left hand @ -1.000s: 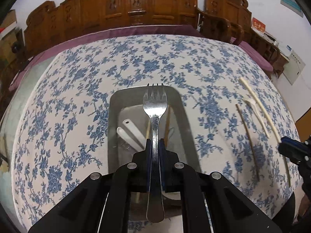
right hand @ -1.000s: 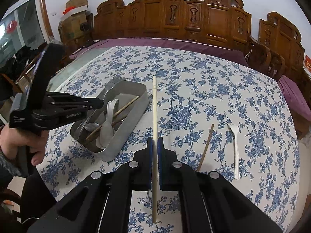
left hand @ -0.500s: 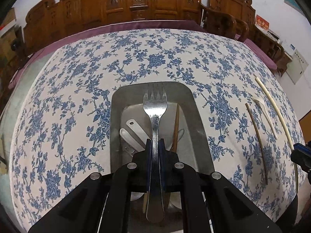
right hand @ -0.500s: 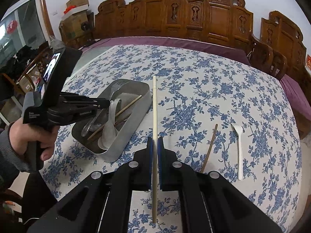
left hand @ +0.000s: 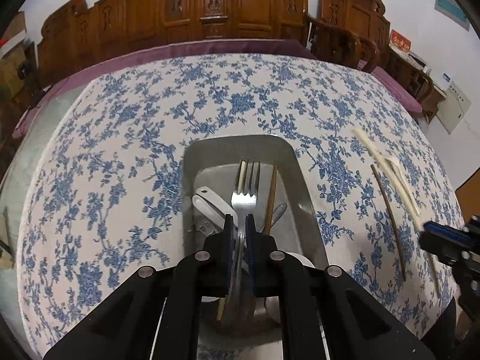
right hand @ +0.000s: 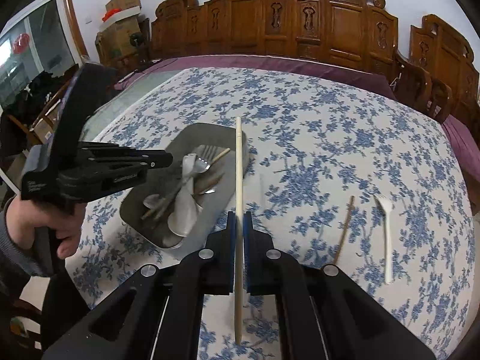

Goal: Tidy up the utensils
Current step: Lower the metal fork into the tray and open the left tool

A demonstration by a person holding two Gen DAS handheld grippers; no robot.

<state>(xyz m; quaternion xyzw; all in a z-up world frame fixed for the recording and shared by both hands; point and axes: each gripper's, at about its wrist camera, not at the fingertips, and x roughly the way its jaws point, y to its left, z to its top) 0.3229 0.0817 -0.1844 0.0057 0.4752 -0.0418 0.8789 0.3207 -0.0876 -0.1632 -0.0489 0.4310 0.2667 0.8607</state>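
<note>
My left gripper (left hand: pixel 238 225) has its jaws slightly parted around a steel fork (left hand: pixel 243 198), which has slid down into the metal tray (left hand: pixel 300 180). The tray holds white spoons (left hand: pixel 210 201), a brown chopstick (left hand: pixel 272 198) and other utensils. In the right wrist view the fork (right hand: pixel 201 164) lies among them in the tray (right hand: pixel 222 198), below the left gripper (right hand: pixel 168 159). My right gripper (right hand: pixel 239 219) is shut on a pale chopstick (right hand: pixel 238 180), held above the table just right of the tray.
On the blue-flowered tablecloth (right hand: pixel 315 156), right of the tray, lie a brown chopstick (right hand: pixel 344 231) and a white plastic fork (right hand: pixel 387 234). Carved wooden chairs (right hand: pixel 300 24) line the far side. The person's left hand (right hand: pixel 51 228) is at the near left edge.
The left gripper has moved over the tray and loosened; the fork has slipped down between its jaws into the tray. The right gripper has carried the pale chopstick closer to the tray.
</note>
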